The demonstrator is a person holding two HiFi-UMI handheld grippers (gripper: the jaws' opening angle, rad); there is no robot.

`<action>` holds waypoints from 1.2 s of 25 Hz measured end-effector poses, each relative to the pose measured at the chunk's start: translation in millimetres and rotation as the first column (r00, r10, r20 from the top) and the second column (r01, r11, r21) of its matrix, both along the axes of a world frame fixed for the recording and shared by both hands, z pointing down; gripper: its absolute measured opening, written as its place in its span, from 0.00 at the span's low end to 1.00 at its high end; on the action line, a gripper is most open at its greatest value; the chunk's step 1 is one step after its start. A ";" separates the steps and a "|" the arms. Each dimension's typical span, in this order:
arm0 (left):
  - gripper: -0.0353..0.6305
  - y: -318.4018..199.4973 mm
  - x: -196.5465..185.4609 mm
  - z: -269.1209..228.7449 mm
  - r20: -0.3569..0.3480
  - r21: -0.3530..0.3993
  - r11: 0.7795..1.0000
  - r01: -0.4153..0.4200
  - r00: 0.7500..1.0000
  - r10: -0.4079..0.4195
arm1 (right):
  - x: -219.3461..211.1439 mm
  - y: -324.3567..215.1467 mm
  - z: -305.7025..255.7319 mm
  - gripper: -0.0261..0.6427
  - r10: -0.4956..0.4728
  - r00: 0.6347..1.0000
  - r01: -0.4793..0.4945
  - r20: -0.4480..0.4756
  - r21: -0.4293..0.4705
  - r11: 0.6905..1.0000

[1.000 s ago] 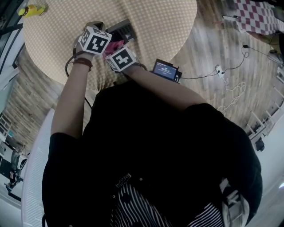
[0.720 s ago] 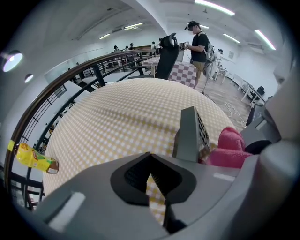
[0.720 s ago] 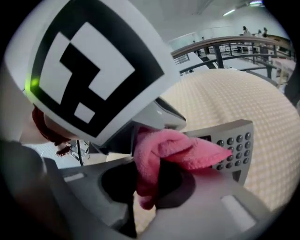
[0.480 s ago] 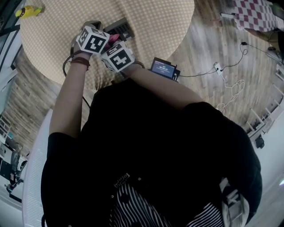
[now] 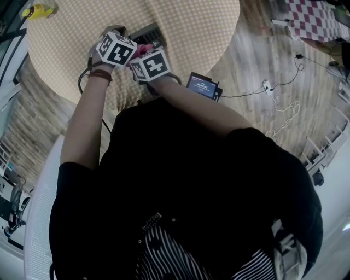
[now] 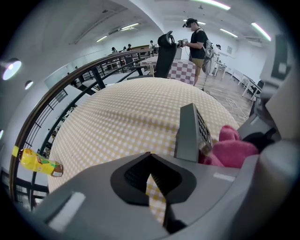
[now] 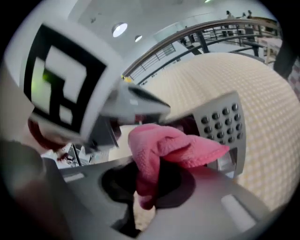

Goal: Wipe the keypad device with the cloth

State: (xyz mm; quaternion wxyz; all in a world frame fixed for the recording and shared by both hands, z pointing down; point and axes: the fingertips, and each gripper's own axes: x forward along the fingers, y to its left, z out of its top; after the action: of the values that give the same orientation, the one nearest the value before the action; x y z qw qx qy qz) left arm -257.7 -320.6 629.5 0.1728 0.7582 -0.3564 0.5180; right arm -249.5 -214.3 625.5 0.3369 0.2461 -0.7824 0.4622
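The grey keypad device (image 5: 146, 34) sits near the front edge of the round, yellow-checked table (image 5: 191, 27). In the left gripper view the keypad device (image 6: 192, 133) stands tilted on its edge, just right of my left gripper (image 6: 151, 164), which is shut with nothing between its jaws. My right gripper (image 7: 145, 187) is shut on the pink cloth (image 7: 164, 150). The cloth's free fold lies against the lower left of the keypad device (image 7: 222, 124), whose buttons face this camera. From the head view the pink cloth (image 5: 143, 50) shows between the two marker cubes.
A yellow bottle (image 5: 41, 11) lies at the table's far left edge. A small black screen unit (image 5: 203, 86) with a cable sits by my right arm. Cables (image 5: 284, 115) trail over the wooden floor. Another checked table (image 5: 317, 19) stands at the upper right, and a person (image 6: 197, 40) stands far off.
My right gripper with the cloth has shifted a little left and then up toward the keypad device. The left gripper has hardly moved.
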 end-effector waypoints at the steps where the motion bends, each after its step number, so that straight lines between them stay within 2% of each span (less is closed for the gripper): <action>1: 0.06 0.3 -0.9 0.1 -0.013 -0.008 1.000 0.012 1.000 -0.012 | -3.4 -8.7 -9.7 0.14 0.019 1.000 -0.019 0.020 0.008 1.000; 3: 0.06 -0.1 -2.9 -0.2 -0.033 -0.020 0.999 0.033 0.999 -0.033 | -5.9 -17.8 -17.8 0.13 0.018 0.999 -0.018 0.032 0.014 1.000; 9: 0.06 0.7 -0.9 -2.1 -0.004 0.010 1.000 0.008 1.000 -0.008 | -5.2 -9.9 -8.3 0.14 -0.047 0.998 0.046 0.028 0.066 0.997; 19: 0.06 -0.2 -3.9 -1.5 0.017 0.024 1.000 -0.010 1.000 0.009 | 16.5 23.8 33.6 0.13 -0.089 0.992 0.088 -0.091 -0.017 0.996; 21: 0.06 0.1 -2.9 -2.8 0.027 0.032 0.999 -0.011 1.000 0.010 | 12.0 16.3 21.8 0.13 -0.076 0.993 0.078 -0.093 0.017 0.997; 24: 0.06 2.0 0.1 -4.5 0.024 0.036 0.999 -0.007 1.000 0.006 | -1.4 -2.4 -3.5 0.13 -0.076 0.996 0.080 -0.040 0.110 0.991; 30: 0.06 1.7 -0.5 -4.6 0.012 0.043 0.999 -0.004 1.000 0.004 | -3.5 -2.6 -1.9 0.13 -0.167 0.985 0.171 -0.039 0.187 0.967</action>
State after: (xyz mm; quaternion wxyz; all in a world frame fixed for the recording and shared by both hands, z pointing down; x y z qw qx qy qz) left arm -258.2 -318.9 624.9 0.1533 0.7594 -0.3669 0.5149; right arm -253.0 -216.9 623.6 0.3593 0.2148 -0.8370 0.3523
